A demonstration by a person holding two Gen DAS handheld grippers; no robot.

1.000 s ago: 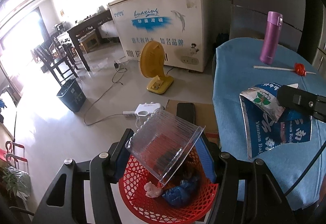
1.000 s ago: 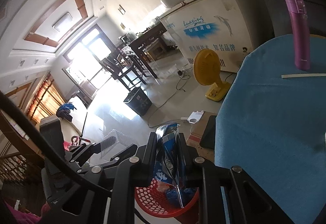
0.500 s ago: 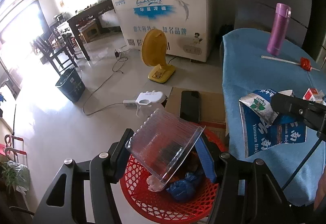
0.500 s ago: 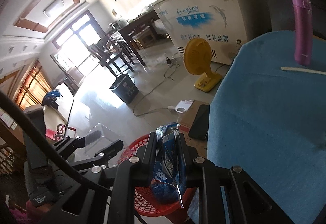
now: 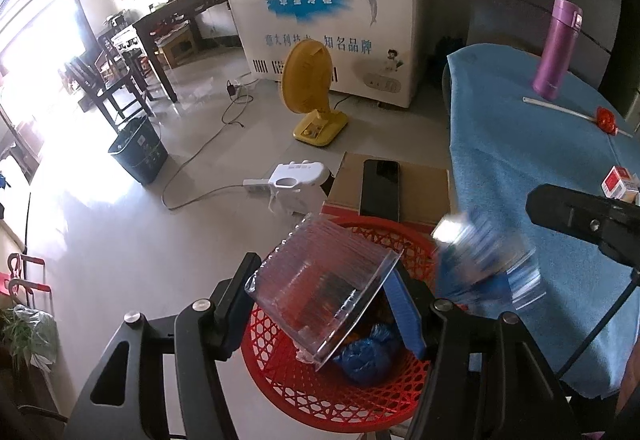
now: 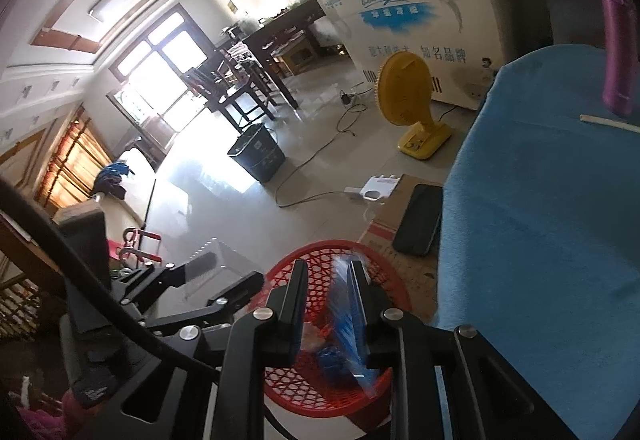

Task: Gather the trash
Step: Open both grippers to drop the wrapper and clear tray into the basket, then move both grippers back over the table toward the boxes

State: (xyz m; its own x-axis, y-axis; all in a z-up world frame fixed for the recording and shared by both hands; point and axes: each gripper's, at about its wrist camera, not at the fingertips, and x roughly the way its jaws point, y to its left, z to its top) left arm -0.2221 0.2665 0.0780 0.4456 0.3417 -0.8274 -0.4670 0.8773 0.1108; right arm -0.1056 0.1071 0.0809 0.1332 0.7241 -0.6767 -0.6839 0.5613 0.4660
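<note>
Looking along the left gripper (image 5: 320, 304), the left wrist view shows its fingers half spread and clamped on a clear plastic clamshell box (image 5: 320, 288), tilted above the red mesh basket (image 5: 340, 392) on the floor. Blue crumpled trash (image 5: 366, 356) lies inside the basket. To the right, a blurred blue and silver snack wrapper (image 5: 476, 260) hangs over the basket rim beside the blue-clothed counter (image 5: 520, 159). Only this view shows the red lollipop (image 5: 605, 119) and the small red and white carton (image 5: 618, 181) on the counter.

Right wrist view: the right gripper (image 6: 328, 304) has its fingers nearly closed on the same wrapper (image 6: 348, 324), held edge-on over the basket (image 6: 320, 392). The left gripper (image 6: 216, 280) appears at lower left. Both views share the purple flask (image 6: 620, 39), yellow fan (image 6: 408, 99) and chest freezer (image 6: 420, 11); only this one shows the ceiling lamp (image 6: 108, 5).
</note>
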